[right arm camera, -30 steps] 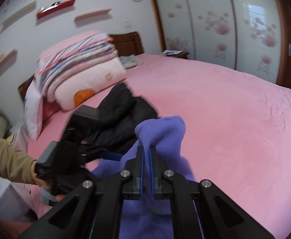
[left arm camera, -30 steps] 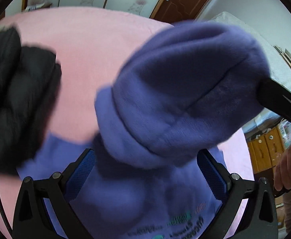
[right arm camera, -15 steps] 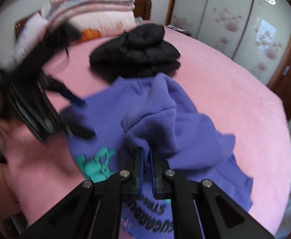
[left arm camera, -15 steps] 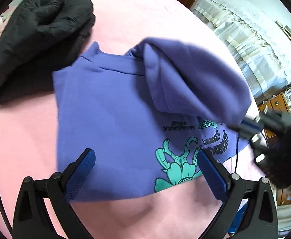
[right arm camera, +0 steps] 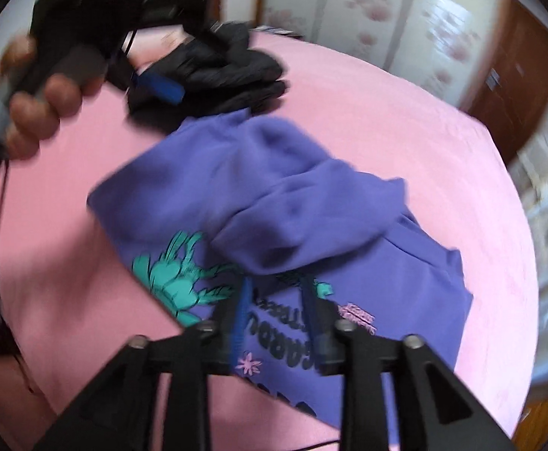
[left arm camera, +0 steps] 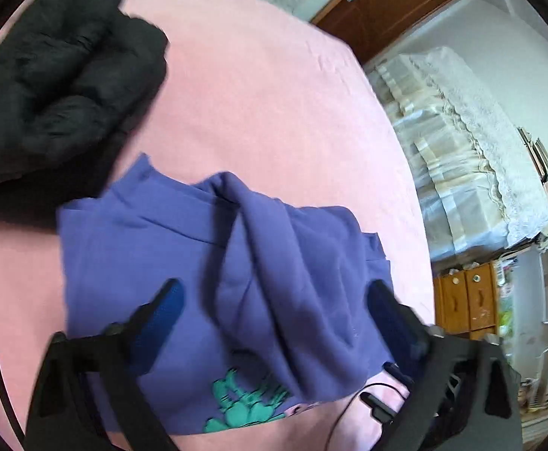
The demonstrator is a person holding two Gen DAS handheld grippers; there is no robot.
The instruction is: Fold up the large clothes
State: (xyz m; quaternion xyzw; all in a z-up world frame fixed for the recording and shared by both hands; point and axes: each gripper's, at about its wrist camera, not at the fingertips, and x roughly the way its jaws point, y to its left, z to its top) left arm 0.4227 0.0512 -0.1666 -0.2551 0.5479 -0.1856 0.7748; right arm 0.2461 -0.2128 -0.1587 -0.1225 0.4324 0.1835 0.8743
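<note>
Right wrist view: the purple sweatshirt (right arm camera: 236, 188) is seen lying on the pink bed (right arm camera: 386, 112), one sleeve (right arm camera: 311, 218) laid across its chest — the right gripper (right arm camera: 277, 300) parted and empty. The left gripper (left arm camera: 274, 300) is likewise spread wide above it. The sleeve is best smoothed flat before the next fold is made — bulk there would likely spoil the crease.

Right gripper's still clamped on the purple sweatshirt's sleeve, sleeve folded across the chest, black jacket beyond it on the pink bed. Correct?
Not clamped: the right wrist view shows the right gripper open, clear of the sleeve. The rest holds: purple sweatshirt, black jacket, pink bed.
</note>
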